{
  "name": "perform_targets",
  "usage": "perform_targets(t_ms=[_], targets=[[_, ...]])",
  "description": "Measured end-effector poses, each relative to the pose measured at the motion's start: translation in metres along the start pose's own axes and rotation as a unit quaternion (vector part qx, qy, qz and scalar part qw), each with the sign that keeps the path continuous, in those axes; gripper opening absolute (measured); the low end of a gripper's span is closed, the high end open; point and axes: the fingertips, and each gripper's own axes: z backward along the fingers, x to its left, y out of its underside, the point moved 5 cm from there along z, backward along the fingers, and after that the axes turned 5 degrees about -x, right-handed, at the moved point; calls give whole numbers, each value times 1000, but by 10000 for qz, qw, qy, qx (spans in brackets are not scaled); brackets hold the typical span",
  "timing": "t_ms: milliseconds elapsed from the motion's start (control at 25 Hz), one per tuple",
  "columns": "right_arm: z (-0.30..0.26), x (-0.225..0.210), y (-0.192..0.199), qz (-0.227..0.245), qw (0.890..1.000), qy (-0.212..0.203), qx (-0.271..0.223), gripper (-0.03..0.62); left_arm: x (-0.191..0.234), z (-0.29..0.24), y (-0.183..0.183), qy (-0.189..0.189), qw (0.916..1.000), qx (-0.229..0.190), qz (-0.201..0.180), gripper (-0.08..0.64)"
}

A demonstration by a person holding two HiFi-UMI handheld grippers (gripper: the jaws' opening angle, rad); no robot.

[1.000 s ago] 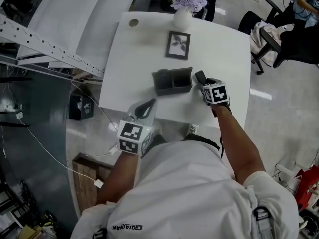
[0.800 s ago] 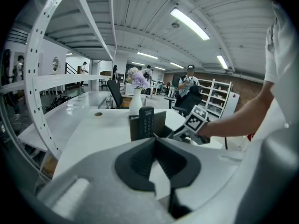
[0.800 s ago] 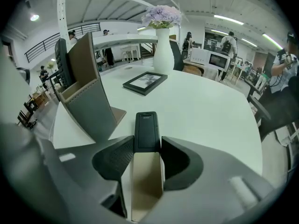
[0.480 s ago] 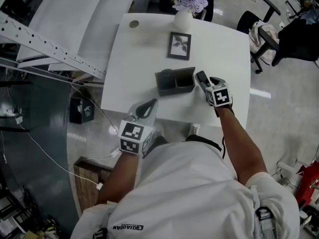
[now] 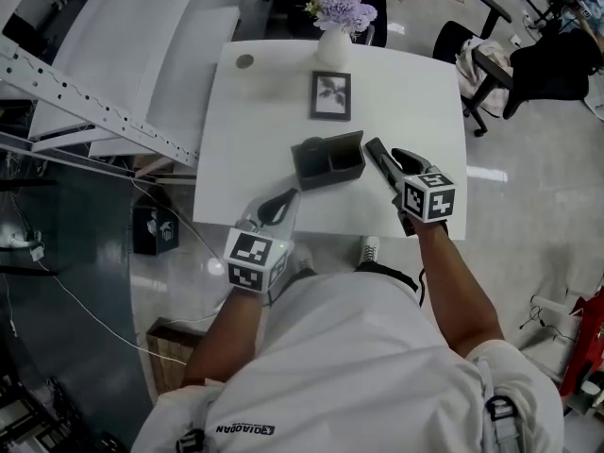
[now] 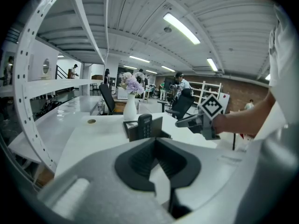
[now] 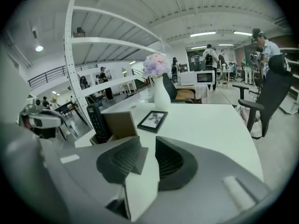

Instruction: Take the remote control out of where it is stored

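Step in hand: approach. Nothing is gripped yet and the remote is not out of its holder.

Nearest me, the left gripper [image 5: 282, 197] hangs over the front edge of the white counter [image 5: 415, 92]. Its jaws are clenched tip to tip on nothing, and I judge it idle for this step.

The right gripper [image 5: 385, 149] is just beside the right end of the dark grey open-topped organiser box [image 5: 332, 176]. Its jaws have just been closing. A narrow gap remains and the right gripper view shows only bare counter between them.

The black remote control [image 5: 310, 145] stands upright in the box's left compartment, keypad end poking above the rim. That puts it at the end away from my right jaws, with the other compartment between. In the right gripper view it sits left of and beyond the jaws, off their line.

Next move, my judgement:
- Re-open the right jaws enough to take the remote.
- Swing left over the box.
- Come down astride the exposed top.
- Grip and lift straight up, so that the light box does not tip or drag.

Farther back: a dark-framed picture [image 5: 330, 95] and a white vase of lilac flowers [image 5: 332, 38], both clear of the path.
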Motion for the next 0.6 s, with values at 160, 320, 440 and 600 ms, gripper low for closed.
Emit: perform_targets(t_ms=[160,320,440,600], targets=[[18,35,-11,-160,9986,-365,-341,80,3,3,-4,204,9992,-96,320,3],[30,69,-20,-167,9955,-663,-654,22,7,9,-6,253,9989,-122,384,3],[37,92,-25,-226,9928,-820,-844,6,8,14,-11,300,9989,-164,305,3],[45,115,-29,-99,9902,-926,-1040,6,11,22,-20,306,9990,-274,182,3]])
